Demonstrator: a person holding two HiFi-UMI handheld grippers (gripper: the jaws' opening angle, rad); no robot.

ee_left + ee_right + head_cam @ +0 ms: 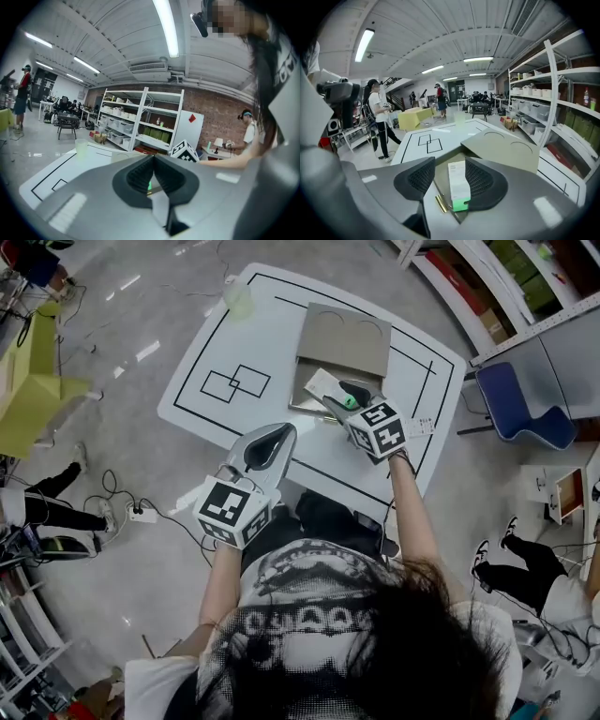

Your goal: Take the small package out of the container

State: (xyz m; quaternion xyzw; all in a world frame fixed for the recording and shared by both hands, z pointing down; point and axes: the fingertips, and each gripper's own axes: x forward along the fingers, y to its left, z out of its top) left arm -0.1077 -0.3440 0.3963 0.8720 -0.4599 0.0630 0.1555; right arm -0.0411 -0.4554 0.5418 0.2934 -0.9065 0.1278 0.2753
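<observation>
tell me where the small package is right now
In the head view, the small package lies inside the open cardboard container, toward the right side of the table, between the open fingers of the right gripper.

Bright, even ceiling-tube light (165, 28); strong fisheye edges, dark vignette, soft blur.

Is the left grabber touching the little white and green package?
Apart. The head view shows the left gripper hanging well short of the container where the package lies.
</observation>
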